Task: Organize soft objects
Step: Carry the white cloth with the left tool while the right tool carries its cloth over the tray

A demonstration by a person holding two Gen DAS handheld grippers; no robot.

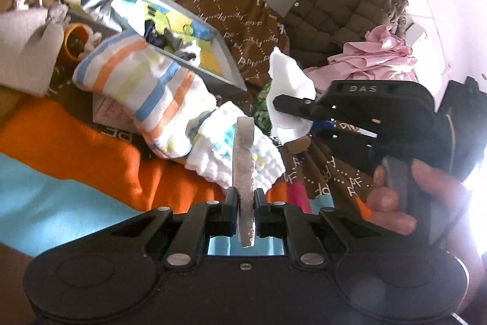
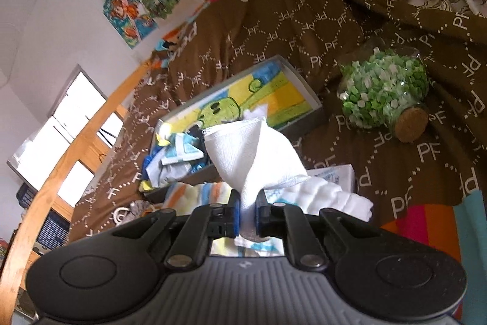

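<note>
Both grippers are clamped on cloth above a bed covered by a brown blanket [image 2: 319, 20] printed with white "PF" letters.

The left gripper [image 1: 246, 200] has its jaws pressed together on the edge of a pale folded cloth [image 1: 243, 154], which stands edge-on between the blue pads and rises straight up the middle of the left wrist view. Behind it lies a white quilted cloth with small coloured prints [image 1: 264, 163], and just to the left of that a striped towel [image 1: 146, 87] in orange, blue and pale green, leaning against the corner of a shallow grey box [image 1: 219, 66]. The box holds a jumble of small colourful fabrics. An orange cup [image 1: 74, 41] sits beside the box on its left, and an orange and light blue cover [image 1: 70, 148] spreads over the near side of the bed.

The right gripper [image 2: 247, 213] pinches a white gauzy cloth [image 2: 255, 154], which fans upward from the pads into a loose cone. In the left wrist view this same gripper [image 1: 280, 104] shows from the side, with a hand [image 1: 392, 203] wrapped around its grip.

To the right on the blanket lies a glass jar [image 2: 385, 90] filled with green and white paper stars, tipped on its side, its cork stopper [image 2: 411, 124] facing the camera. A brown puffer jacket [image 1: 344, 8] and a crumpled pink garment [image 1: 374, 57] lie farther back.
</note>
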